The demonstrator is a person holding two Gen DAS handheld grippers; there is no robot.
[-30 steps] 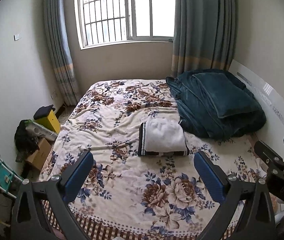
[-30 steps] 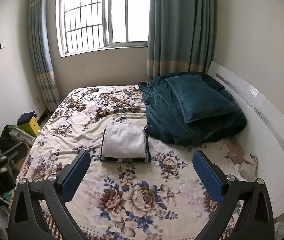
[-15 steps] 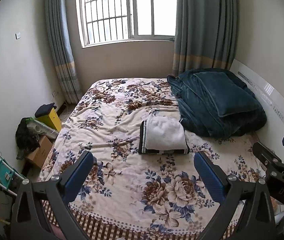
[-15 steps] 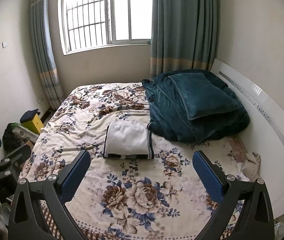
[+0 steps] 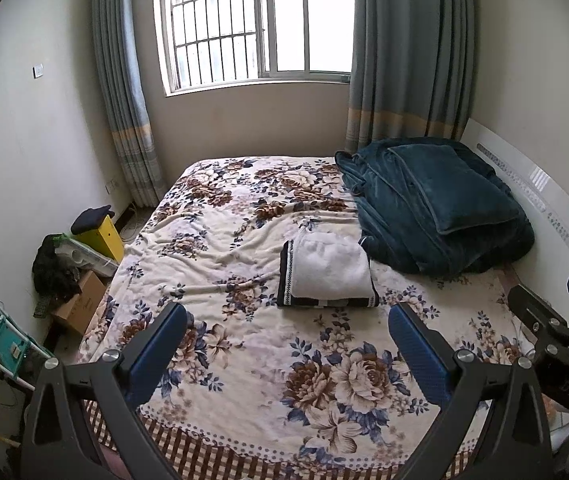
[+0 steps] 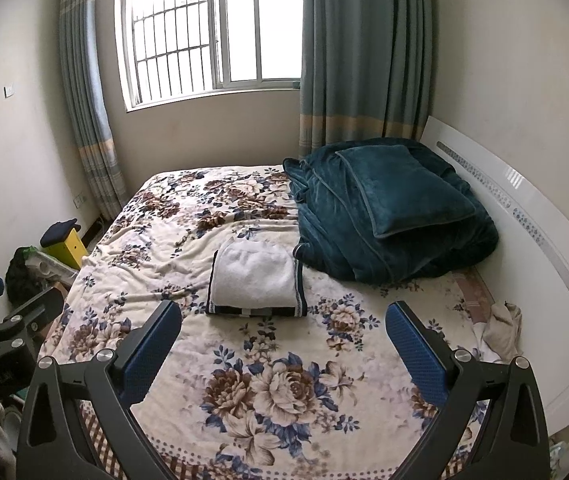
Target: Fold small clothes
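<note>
We see the folded garment (image 5: pixel 326 276) lying mid-bed on the floral blanket (image 5: pixel 244 360), at 12 o'clock ahead of both grippers and well apart from them. It's a flat, near-square stack; the slightly longer axis runs 6-to-12, away from us. White fleecy face up, dark striped trim showing along the left, right and near edges (image 6: pixel 256 278). Its right edge sits just beside the teal quilt (image 5: pixel 440 208) at 2 o'clock. Left gripper (image 5: pixel 288 344) has jaws spread wide, nothing between them. Right gripper (image 6: pixel 284 340) likewise wide apart and holding nothing, above the blanket's near edge.
</note>
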